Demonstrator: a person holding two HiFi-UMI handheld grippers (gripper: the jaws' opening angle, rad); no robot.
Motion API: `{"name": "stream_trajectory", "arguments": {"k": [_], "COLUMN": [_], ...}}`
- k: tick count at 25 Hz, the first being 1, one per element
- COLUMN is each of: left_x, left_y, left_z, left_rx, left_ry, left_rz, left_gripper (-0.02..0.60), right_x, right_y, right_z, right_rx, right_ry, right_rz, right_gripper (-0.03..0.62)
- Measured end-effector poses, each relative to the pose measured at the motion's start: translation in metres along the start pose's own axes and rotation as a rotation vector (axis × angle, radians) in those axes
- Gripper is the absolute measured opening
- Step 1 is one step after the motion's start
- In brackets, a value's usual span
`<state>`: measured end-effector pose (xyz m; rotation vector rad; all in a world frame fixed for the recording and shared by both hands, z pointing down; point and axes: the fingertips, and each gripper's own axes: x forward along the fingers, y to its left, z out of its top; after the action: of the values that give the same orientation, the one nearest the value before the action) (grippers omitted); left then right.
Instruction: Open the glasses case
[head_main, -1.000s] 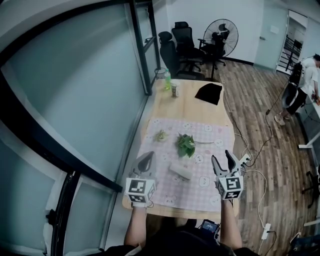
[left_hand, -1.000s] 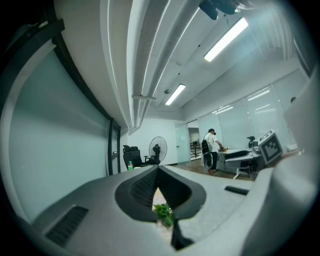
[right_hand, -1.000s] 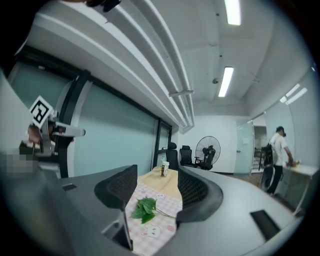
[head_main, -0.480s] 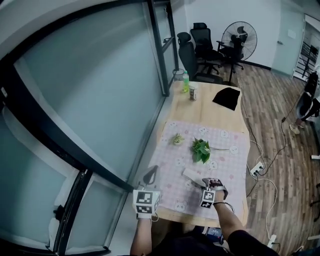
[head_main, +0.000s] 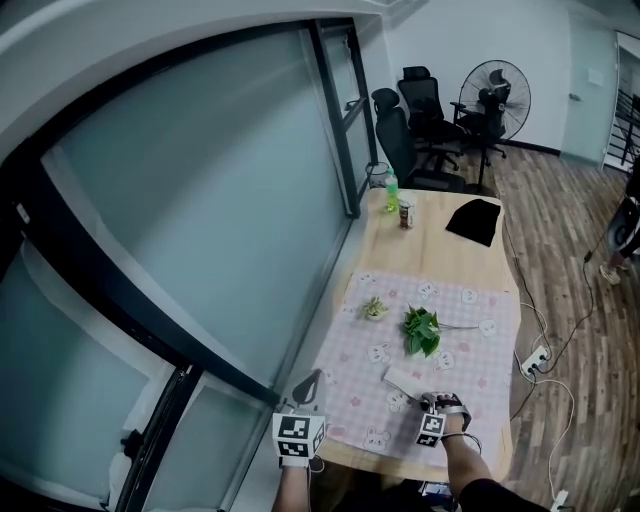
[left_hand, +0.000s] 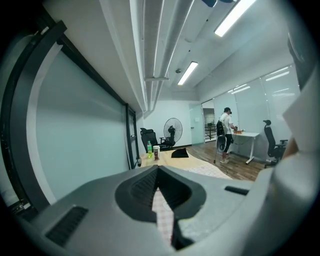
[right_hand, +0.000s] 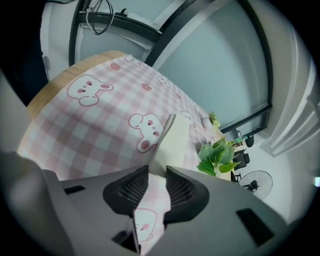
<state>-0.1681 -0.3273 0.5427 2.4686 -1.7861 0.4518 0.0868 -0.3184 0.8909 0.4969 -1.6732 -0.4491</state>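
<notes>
At the near end of the table, the right gripper points steeply down over the cloth. Its jaws have just been closing and now stand about half apart, with their ribbed dark pads against the two long sides of the glasses case. Only the case's near end sits between the tips; the rest runs away from the gripper across the cloth towards the leafy sprig. The case is a pale cream oblong box, smooth and matt, with flat faces and straight edges. It lies on the tablecloth, a soft pink-and-white check printed with rabbit faces.

The left gripper hangs at the table's near left corner, well apart from the case. Its grey jaws meet at the tips and nothing is between them.

Further out, the sprig's glossy green leaves lie near the middle of the cloth, with a smaller, paler plant to their left. Beyond the cloth the wooden table is bare, light and smooth. At its far end stand a green bottle and a small can, with a limp black cloth near them. A frosted glass wall in dark frames runs along the table's left side.
</notes>
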Motion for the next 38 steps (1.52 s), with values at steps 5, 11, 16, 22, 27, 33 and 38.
{"name": "stream_trajectory", "arguments": {"k": [5,11,16,22,27,33,38], "left_x": [0.008,0.007,0.005,0.001,-0.006,-0.004,0.000], "left_y": [-0.001,-0.001,0.001,-0.007,-0.005,-0.002,-0.008], "left_z": [-0.001,-0.001,-0.007,-0.022,-0.024,-0.015,0.011], "left_rx": [-0.007,-0.014,-0.022,-0.026,-0.029,-0.055,-0.047], "left_ry": [0.003,0.001,0.012,0.040,0.041,0.011,-0.056], "left_rz": [-0.010,-0.012,-0.009,-0.026,-0.027,-0.025,-0.047], "left_gripper": [-0.006,-0.006,-0.006,-0.005,-0.006,-0.006,-0.006], "right_x": [-0.001,-0.008,0.008,0.027,0.009,-0.089,-0.304], "right_y": [-0.013,-0.044,-0.079,-0.065,-0.057,-0.122,-0.234], "right_z": [0.006,-0.007,-0.045,-0.062,-0.060,-0.080,-0.037], "right_rx": [0.072,0.598,1.237,1.647,1.701,1.564,1.174], "right_ry": [-0.104,-0.295,-0.398,-0.418,-0.542,-0.632,-0.821], "right_rz": [-0.030,0.086,0.228,0.494,0.496,0.104,-0.490], "right_gripper": [0.075,0.041,0.035,0.035,0.076,0.065,0.032]}}
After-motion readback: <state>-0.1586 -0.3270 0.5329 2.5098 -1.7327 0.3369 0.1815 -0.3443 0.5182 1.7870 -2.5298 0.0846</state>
